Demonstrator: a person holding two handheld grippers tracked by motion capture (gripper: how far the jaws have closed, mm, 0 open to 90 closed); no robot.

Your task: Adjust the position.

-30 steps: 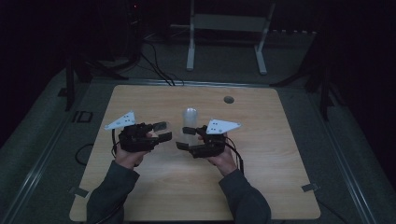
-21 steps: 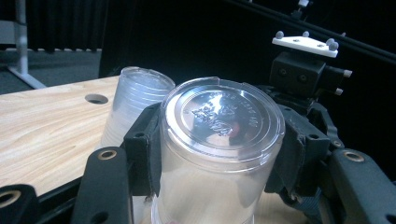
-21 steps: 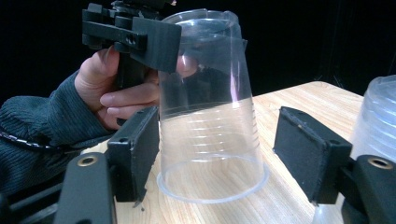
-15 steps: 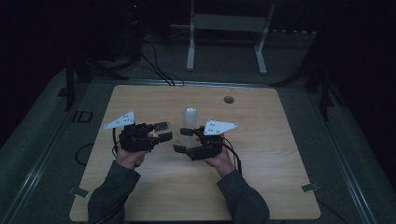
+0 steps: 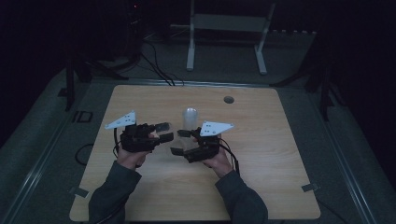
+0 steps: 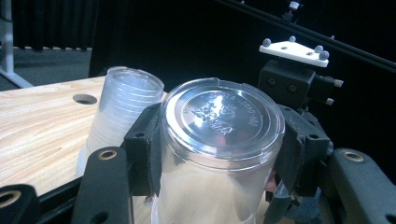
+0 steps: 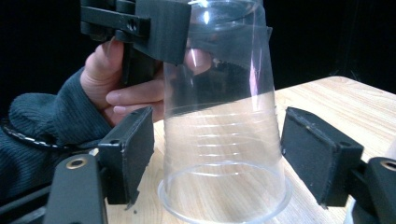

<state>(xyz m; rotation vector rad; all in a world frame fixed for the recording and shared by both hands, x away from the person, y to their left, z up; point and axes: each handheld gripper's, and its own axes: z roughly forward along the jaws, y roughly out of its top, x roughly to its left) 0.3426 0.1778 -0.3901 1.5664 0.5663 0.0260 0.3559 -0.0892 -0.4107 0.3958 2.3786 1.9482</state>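
Between the two grippers, just above the light wooden bench (image 5: 261,186), sits one clear plastic cup (image 7: 224,140), held upside down, its wide rim close over the wood and its closed base up. Left gripper (image 6: 219,154) has its fingers (image 6: 144,149) clamped on the cup near the base, one pad on each side. Right gripper (image 7: 219,158) straddles the lower cup wall; its fingers (image 7: 317,158) stand apart with clear gaps to the plastic, and they have just been opening with the cup between them, not pressing it. Step looks like a hand-over or separation: cup is off the nested stack of clear plastic cups (image 5: 189,119), which stands inverted on the bench just behind the grippers, and the left now carries it alone. Next move likely: right gripper backs away without clipping the rim, left keeps a gentle squeeze since thin plastic dents easily, then sets the cup down clear of the stack. Round hole (image 5: 228,99) in the bench lies farther back, well apart.
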